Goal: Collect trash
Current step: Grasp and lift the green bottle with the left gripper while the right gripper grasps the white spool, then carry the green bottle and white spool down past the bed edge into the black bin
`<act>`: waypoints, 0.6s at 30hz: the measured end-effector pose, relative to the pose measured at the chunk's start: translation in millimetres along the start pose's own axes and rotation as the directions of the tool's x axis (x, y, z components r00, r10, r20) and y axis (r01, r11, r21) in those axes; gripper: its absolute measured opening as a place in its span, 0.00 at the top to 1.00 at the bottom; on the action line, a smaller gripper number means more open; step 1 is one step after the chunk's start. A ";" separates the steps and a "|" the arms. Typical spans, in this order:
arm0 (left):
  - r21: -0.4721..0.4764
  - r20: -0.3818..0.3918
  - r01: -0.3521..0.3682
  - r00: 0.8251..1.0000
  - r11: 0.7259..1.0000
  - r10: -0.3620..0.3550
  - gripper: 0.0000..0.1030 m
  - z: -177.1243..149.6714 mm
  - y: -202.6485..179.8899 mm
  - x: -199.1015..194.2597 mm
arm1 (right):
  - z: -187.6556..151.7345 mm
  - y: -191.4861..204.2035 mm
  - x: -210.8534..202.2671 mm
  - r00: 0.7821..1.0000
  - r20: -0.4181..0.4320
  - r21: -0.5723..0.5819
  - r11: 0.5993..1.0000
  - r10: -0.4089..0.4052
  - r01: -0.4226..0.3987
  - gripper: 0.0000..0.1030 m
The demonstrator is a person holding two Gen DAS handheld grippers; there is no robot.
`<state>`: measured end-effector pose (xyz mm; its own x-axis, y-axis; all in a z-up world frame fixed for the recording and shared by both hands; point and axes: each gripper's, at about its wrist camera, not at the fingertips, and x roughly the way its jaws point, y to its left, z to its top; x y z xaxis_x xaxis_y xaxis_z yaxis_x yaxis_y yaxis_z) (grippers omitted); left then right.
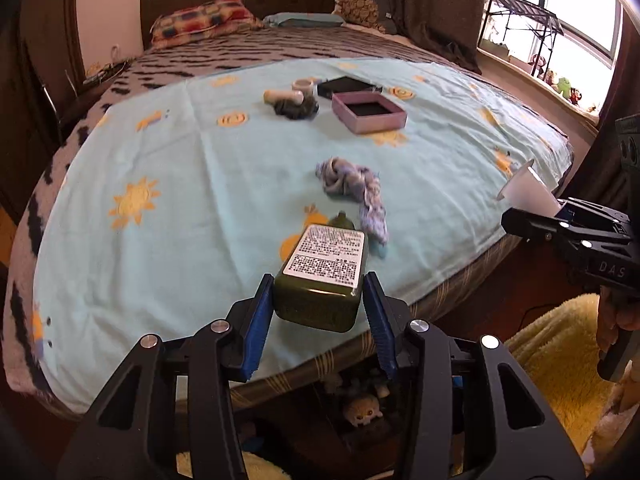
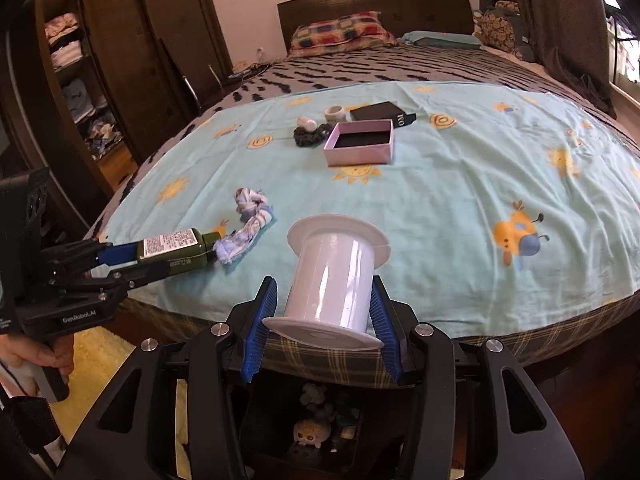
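- Left gripper (image 1: pixel 318 312) is clamped on a green bottle (image 1: pixel 320 276) at the bed's near edge.
- Right gripper (image 2: pixel 324 316) is clamped on a white spool (image 2: pixel 332 276).
- A blue rag (image 1: pixel 352 192) lies just beyond the bottle.

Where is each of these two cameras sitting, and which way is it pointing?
Left wrist view: sits on the left hand-held gripper, facing across the bed toward the headboard; its fingers clamp a green bottle.
Right wrist view: sits on the right hand-held gripper, facing the same way; it clamps a white spool, and a hand shows at left.
Shared: the pink box, the knotted rag, and each other's gripper.
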<state>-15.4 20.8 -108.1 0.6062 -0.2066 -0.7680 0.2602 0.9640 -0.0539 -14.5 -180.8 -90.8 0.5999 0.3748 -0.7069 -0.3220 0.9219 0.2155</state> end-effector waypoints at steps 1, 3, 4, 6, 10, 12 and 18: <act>-0.007 -0.009 0.002 1.000 1.000 -0.002 0.59 -3.9 0.9 1.8 | -0.8 1.3 1.0 1.000 -0.002 -0.001 1.000 0.001 -0.001 0.54; -0.018 -0.020 0.007 1.000 1.000 -0.007 0.59 -9.0 1.7 4.3 | -2.7 3.6 3.3 1.000 -0.005 -0.003 1.000 0.004 -0.004 0.54; -0.024 -0.020 0.010 1.000 1.000 -0.011 0.59 -12.1 1.9 4.7 | -3.4 4.6 4.0 1.000 -0.006 -0.004 1.000 0.005 -0.005 0.54; -0.032 -0.022 0.017 1.000 0.999 -0.018 0.59 -16.7 1.6 4.6 | -4.9 6.6 5.7 1.000 -0.012 -0.007 1.000 0.009 -0.009 0.54; -0.042 -0.039 0.041 0.998 0.998 -0.042 0.59 -25.1 -2.1 7.8 | -5.2 13.7 12.6 0.999 -0.024 -0.017 0.999 0.031 -0.032 0.54; -0.041 -0.045 0.047 0.998 0.998 -0.048 0.59 -26.0 -4.4 10.8 | -2.6 19.8 16.8 0.999 -0.025 -0.026 0.999 0.046 -0.047 0.54; -0.049 -0.063 0.059 0.996 0.997 -0.062 0.59 -28.0 -7.0 13.6 | 4.8 35.0 26.8 0.997 -0.025 -0.051 0.996 0.071 -0.072 0.54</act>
<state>-30.0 15.9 -136.0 0.5402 -0.2546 -0.8021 0.2584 0.9573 -0.1298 -6.2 -138.0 -99.0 0.5568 0.4368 -0.7065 -0.4015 0.8861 0.2314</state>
